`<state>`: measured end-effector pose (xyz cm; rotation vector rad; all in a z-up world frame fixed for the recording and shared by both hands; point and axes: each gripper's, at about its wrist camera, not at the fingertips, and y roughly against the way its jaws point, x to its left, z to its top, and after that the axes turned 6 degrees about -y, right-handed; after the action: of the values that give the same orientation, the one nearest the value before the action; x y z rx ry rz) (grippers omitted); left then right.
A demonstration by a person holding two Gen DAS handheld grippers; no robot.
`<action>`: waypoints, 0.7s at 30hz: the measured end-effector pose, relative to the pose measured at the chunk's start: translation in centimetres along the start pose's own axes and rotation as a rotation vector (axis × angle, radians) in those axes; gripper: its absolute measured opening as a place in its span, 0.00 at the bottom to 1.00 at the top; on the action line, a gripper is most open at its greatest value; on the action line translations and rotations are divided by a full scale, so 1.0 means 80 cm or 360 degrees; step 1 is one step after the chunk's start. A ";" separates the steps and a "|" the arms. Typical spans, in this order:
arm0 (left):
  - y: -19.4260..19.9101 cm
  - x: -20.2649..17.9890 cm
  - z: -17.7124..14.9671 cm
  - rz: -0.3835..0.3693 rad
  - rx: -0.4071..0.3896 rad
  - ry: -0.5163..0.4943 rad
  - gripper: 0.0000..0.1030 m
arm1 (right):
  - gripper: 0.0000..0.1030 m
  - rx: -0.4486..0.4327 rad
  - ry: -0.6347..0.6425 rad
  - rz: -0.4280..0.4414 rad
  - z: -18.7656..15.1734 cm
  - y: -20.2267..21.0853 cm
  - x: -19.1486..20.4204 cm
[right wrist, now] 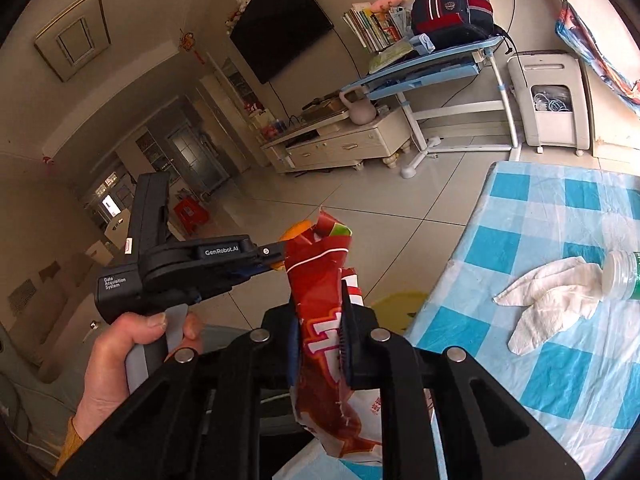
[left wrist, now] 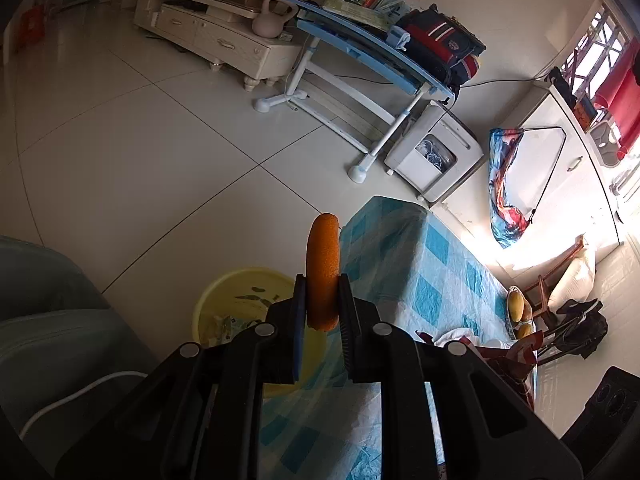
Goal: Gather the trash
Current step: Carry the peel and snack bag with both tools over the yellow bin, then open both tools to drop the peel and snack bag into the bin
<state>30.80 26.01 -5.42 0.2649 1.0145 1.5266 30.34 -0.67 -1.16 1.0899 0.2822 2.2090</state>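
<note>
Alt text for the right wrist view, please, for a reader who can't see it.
The right claw is shut on a crumpled red snack bag, held beside a blue-checked table. To its left, a hand holds the left claw, gripping an orange peel. A white tissue lies on the table.

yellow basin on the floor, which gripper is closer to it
Left. The left gripper, shut on an orange peel, hangs right above the yellow basin. The right gripper, clamping a red snack wrapper, sits farther back by the table edge.
</note>
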 end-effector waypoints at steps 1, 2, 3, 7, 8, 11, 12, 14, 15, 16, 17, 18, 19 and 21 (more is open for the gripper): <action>0.003 0.005 0.002 0.0010 -0.0020 0.0022 0.14 | 0.16 -0.0007 -0.0020 0.0031 0.006 -0.013 0.000; 0.005 0.009 0.004 0.0016 -0.0037 0.0040 0.14 | 0.16 -0.0013 -0.0042 0.0062 0.011 -0.025 0.001; 0.007 0.013 0.006 0.0018 -0.0049 0.0058 0.14 | 0.17 -0.0016 -0.0063 0.0086 0.015 -0.038 0.001; 0.006 0.020 0.013 0.0045 -0.0066 0.0070 0.15 | 0.64 -0.0008 -0.0094 0.0028 0.026 -0.092 -0.008; 0.004 0.020 0.015 0.0058 -0.0059 0.0062 0.15 | 0.64 0.0008 -0.0096 -0.0008 0.027 -0.103 -0.012; -0.003 0.020 0.017 0.0112 -0.0023 0.0022 0.15 | 0.64 0.0054 -0.0139 -0.0057 0.028 -0.119 -0.027; -0.006 0.019 0.018 0.0131 -0.0003 0.0007 0.15 | 0.64 0.0053 -0.0145 -0.0061 0.028 -0.116 -0.029; -0.014 0.017 0.018 0.0157 0.0053 -0.0025 0.15 | 0.64 0.0038 -0.0134 -0.0070 0.023 -0.102 -0.030; -0.021 0.014 0.016 0.0171 0.0093 -0.0045 0.15 | 0.64 0.0040 -0.0122 -0.0079 0.019 -0.094 -0.030; -0.028 0.012 0.013 0.0193 0.0134 -0.0063 0.15 | 0.64 0.0044 -0.0104 -0.0090 0.014 -0.085 -0.028; -0.035 0.009 0.010 0.0217 0.0184 -0.0090 0.21 | 0.64 0.0051 -0.0084 -0.0102 0.007 -0.076 -0.027; -0.044 0.005 0.006 0.0239 0.0243 -0.0127 0.27 | 0.64 0.0059 -0.0070 -0.0117 0.000 -0.065 -0.027; -0.050 -0.001 -0.001 0.0280 0.0297 -0.0165 0.43 | 0.65 0.0066 -0.0060 -0.0131 -0.007 -0.055 -0.028; -0.055 -0.011 -0.007 0.0367 0.0310 -0.0237 0.53 | 0.65 0.0082 -0.0043 -0.0159 -0.019 -0.038 -0.030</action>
<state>33.72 24.49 -8.58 0.6423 1.0411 1.5879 31.62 0.23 -4.99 1.1083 0.3759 2.1077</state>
